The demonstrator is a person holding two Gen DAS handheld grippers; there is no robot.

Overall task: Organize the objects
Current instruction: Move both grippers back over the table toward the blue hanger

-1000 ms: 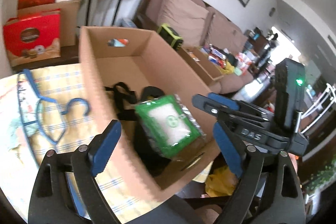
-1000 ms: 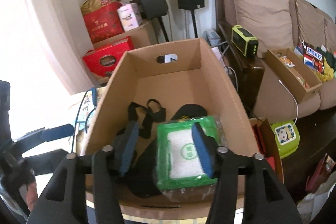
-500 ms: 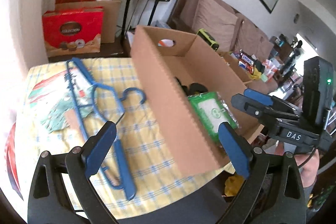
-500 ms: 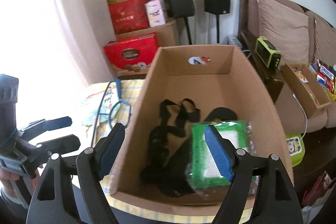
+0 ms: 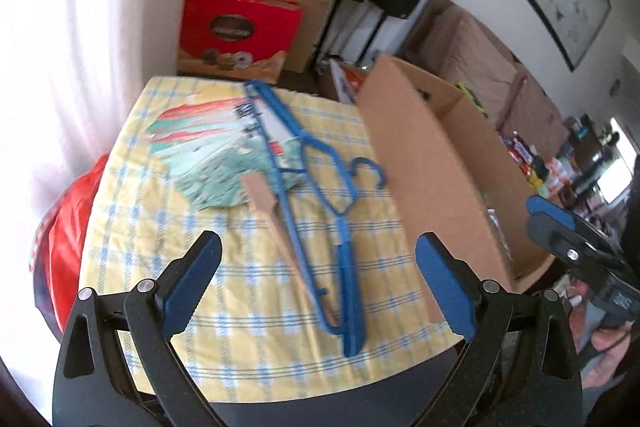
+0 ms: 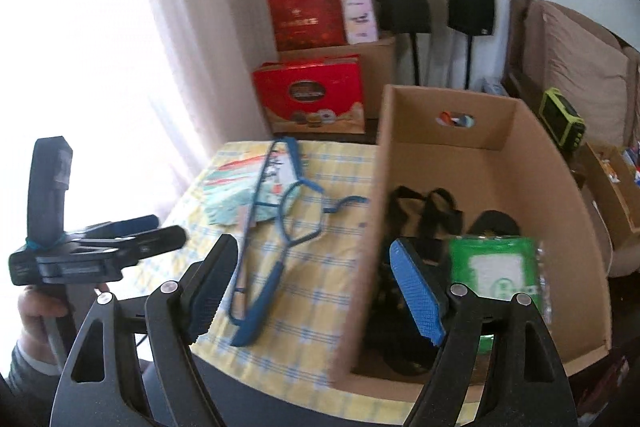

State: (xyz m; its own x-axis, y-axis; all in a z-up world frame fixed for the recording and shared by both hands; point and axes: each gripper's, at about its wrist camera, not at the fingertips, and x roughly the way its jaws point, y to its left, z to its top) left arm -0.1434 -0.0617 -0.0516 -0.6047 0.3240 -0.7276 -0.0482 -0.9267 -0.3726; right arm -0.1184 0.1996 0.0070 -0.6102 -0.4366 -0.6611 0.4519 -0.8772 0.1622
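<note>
An open cardboard box (image 6: pixel 496 131) stands on the right of a yellow checked table (image 5: pixel 224 267); it also shows in the left wrist view (image 5: pixel 432 167). Inside lie a green packet (image 6: pixel 500 267) and black straps (image 6: pixel 424 211). A blue hanger (image 5: pixel 316 203) lies on the cloth left of the box, over a green-red paper fan (image 5: pixel 216 143) with a wooden handle (image 5: pixel 268 207). The hanger (image 6: pixel 276 227) also shows in the right wrist view. My left gripper (image 5: pixel 316 283) is open and empty above the hanger's near end. My right gripper (image 6: pixel 312 287) is open and empty over the box's left wall.
Red gift boxes (image 5: pixel 236 27) and cardboard cartons stand by the wall beyond the table. Two black speakers (image 6: pixel 436 3) stand on poles behind. A brown sofa (image 6: pixel 580 63) is at the right. A red bag (image 5: pixel 64 227) sits left of the table.
Both grippers have swung left, away from the box interior toward the hanger on the cloth. The right gripper, earlier around the green packet, has left it lying in the box.
</note>
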